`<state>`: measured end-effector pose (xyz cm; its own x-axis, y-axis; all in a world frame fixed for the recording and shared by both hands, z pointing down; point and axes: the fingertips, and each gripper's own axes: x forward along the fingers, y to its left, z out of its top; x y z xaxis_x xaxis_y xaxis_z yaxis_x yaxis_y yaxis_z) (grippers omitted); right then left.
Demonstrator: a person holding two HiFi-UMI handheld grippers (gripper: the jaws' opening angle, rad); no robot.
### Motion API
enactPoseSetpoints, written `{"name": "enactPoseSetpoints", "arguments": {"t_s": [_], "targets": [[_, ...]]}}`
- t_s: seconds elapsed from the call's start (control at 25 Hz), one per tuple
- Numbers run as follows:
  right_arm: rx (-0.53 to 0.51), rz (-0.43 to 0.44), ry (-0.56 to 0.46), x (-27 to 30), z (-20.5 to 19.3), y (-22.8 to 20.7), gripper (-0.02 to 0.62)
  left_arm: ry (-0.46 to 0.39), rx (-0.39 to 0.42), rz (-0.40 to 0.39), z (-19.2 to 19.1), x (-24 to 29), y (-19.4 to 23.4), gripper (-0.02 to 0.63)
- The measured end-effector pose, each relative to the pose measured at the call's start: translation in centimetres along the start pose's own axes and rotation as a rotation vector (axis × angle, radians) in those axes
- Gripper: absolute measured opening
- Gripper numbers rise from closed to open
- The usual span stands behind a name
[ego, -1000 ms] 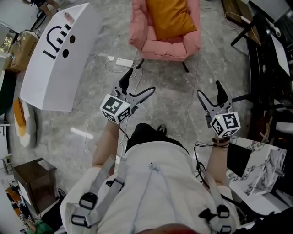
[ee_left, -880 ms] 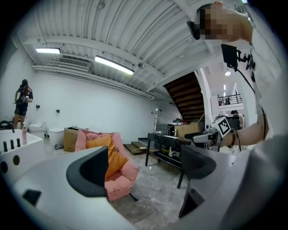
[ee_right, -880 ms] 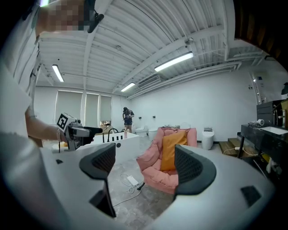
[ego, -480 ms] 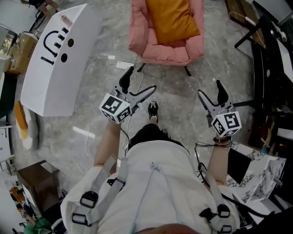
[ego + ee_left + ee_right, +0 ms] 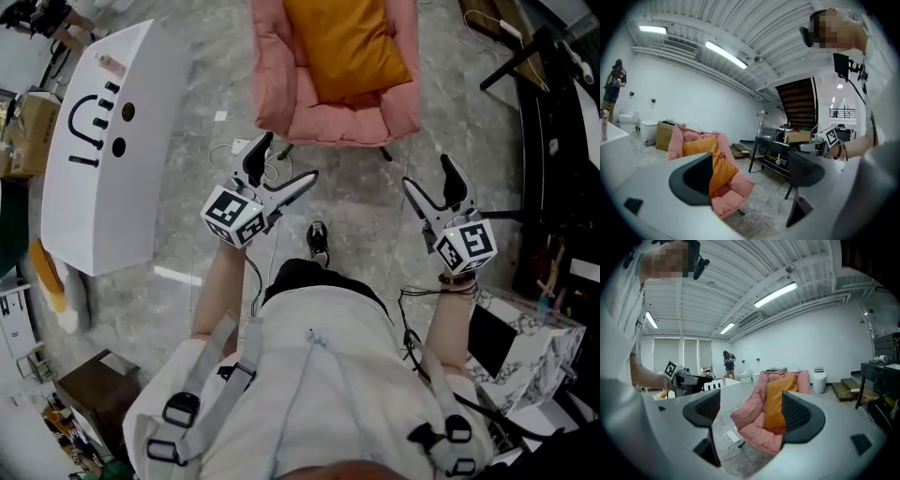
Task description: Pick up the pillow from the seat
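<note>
1 pink armchair (image 5: 349, 117) & 1 orange pillow (image 5: 347, 42) were counted at 12 o'clock, 1 white board (image 5: 103, 197) at 10; 2 grippers: left gripper (image 5: 289, 159), right gripper (image 5: 427, 173).

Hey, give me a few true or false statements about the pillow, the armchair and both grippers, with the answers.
1. The orange pillow lies on the pink armchair. True.
2. The left gripper is clamped on the pillow. False: its jaws stand open and empty, short of the chair.
3. The right gripper is open. True.
4. In the head view, the white board with a drawn face stands right of the armchair. False: it stands to the left.
</note>
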<state>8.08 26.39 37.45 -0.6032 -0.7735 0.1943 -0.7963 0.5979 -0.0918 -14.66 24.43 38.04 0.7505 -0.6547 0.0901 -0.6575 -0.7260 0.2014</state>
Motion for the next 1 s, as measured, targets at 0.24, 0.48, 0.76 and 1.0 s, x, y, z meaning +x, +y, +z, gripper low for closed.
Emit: {"name": "enactPoseSetpoints", "arguments": {"t_s": [0.24,0.48,0.76,1.0], "targets": [[0.011,-0.020,-0.017,4.9,1.2,-2.1,0.390,0.019,-0.020,-0.064,0.9,3.5,4.8,0.491],[0.028,-0.024,-0.004,6.5,1.4,-5.1,0.391,0.014,-0.063,-0.084,1.8,7.2,7.4,0.494],[0.080,0.003,0.001,11.7,1.3,-11.7,0.396,0.038,-0.086,-0.060,1.9,13.3,11.5,0.494],[0.111,0.067,0.049,19.9,1.5,-20.6,0.397,0.112,-0.078,0.007,1.3,21.4,17.2,0.499]]}}
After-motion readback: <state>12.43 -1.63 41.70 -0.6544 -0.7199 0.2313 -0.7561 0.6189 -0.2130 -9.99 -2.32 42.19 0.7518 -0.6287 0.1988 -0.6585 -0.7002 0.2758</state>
